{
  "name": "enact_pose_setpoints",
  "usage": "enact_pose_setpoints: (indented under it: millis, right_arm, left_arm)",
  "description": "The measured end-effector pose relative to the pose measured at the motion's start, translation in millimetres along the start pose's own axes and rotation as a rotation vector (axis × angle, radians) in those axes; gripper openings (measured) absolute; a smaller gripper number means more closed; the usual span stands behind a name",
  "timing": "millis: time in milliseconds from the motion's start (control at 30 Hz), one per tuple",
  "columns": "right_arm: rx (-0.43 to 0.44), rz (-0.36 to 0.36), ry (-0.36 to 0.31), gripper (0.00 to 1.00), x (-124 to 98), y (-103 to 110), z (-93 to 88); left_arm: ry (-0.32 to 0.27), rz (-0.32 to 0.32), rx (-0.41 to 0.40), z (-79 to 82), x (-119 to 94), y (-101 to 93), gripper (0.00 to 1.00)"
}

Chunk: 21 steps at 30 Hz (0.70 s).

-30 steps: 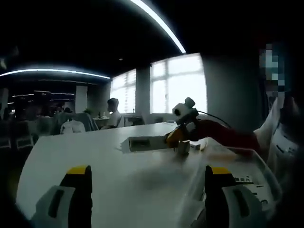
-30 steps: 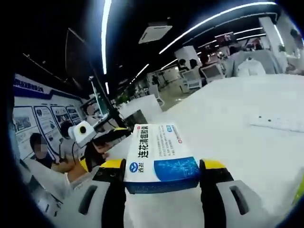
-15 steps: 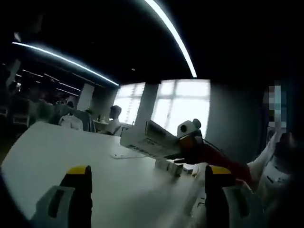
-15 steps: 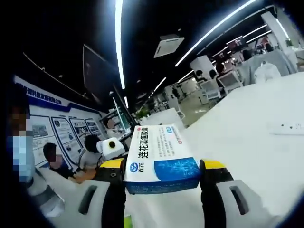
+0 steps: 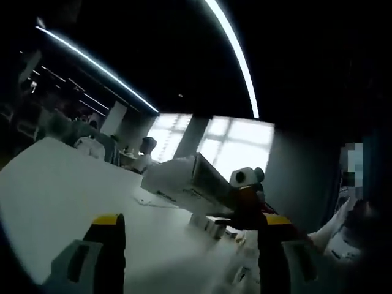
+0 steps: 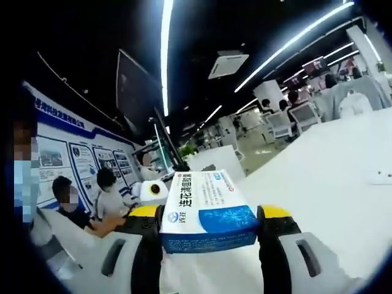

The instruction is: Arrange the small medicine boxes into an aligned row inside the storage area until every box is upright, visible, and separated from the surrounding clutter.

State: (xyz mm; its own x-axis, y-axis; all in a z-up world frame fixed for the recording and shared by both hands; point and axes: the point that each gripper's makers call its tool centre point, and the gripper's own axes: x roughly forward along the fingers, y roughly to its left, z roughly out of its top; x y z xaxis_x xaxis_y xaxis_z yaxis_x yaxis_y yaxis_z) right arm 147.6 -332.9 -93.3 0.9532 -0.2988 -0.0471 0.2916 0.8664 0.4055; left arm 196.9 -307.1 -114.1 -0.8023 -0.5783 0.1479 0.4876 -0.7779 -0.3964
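We have the right gripper (image 6: 208,229) clenched on a blue-and-white medicine box (image 6: 207,211), carried in the air above the white table (image 6: 318,165); from the left gripper view it hangs over a few small boxes (image 5: 211,225) on the tabletop. The left gripper (image 5: 187,257) is spread wide, grasping nothing. We judge we're mid-carry; next we must lower the box upright beside the others.

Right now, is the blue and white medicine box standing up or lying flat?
Lying flat. The medicine box rests broad face up, clamped between the right gripper fingers, above the white table.
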Motion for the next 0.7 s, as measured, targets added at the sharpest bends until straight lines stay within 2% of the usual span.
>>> enact_pose_setpoints:
  millis: [200, 300, 367, 433, 600, 700]
  right_arm:
    - [-0.054, 0.007, 0.0, 0.6, 10.1, 8.6, 0.1]
    - [-0.079, -0.002, 0.012, 0.6, 12.8, 9.0, -2.7]
    - [-0.146, -0.032, 0.012, 0.6, 14.9, 6.4, -2.7]
    - [-0.177, -0.038, 0.009, 0.6, 16.2, 8.3, -2.2]
    - [-0.375, -0.056, 0.005, 0.6, 19.4, 14.5, -0.5]
    - [-0.531, -0.071, 0.0, 0.6, 21.2, 21.5, 0.8]
  left_arm:
    - [-0.02, -0.074, -0.055, 1.1, 0.2, -14.3, 0.68]
    - [-0.025, -0.091, -0.062, 0.7, 0.5, -19.4, 0.64]
    - [-0.023, -0.098, -0.066, 1.1, 0.4, -20.1, 0.64]
    - [-0.024, -0.101, -0.072, 0.9, 0.6, -21.3, 0.64]
    - [-0.051, -0.116, -0.116, 5.4, -0.7, -23.2, 0.62]
    - [-0.082, -0.124, -0.168, 9.5, -2.4, -20.9, 0.6]
